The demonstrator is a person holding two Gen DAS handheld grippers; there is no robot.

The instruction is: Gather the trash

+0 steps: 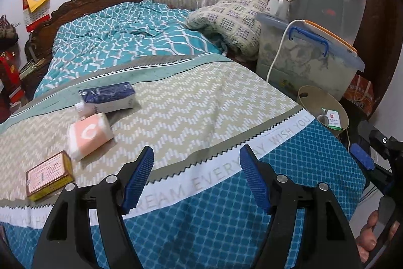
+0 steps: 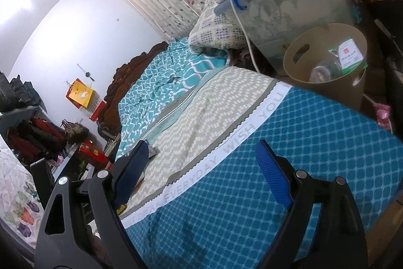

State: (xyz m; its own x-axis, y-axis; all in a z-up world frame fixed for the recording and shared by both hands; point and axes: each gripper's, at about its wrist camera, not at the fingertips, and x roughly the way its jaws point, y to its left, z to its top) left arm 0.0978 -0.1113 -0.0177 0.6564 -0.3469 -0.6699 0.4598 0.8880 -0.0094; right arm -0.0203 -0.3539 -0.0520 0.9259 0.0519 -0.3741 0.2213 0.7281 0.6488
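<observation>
Trash boxes point(image 1: 90, 134) sit on bed point(image 1: 201, 102) ahead-left of left gripper point(image 1: 196, 178), nearer than right gripper point(image 2: 201, 173). Both released, empty, w/ bin point(image 2: 325, 67) far right.

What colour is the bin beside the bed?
Tan, clearest in the right wrist view.

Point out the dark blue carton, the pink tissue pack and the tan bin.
dark blue carton point(image 1: 110, 96), left wrist view, on its top face.
pink tissue pack point(image 1: 90, 134), left wrist view, on its pink label.
tan bin point(image 2: 299, 59), right wrist view, on its inner wall beside the handle slot.
</observation>
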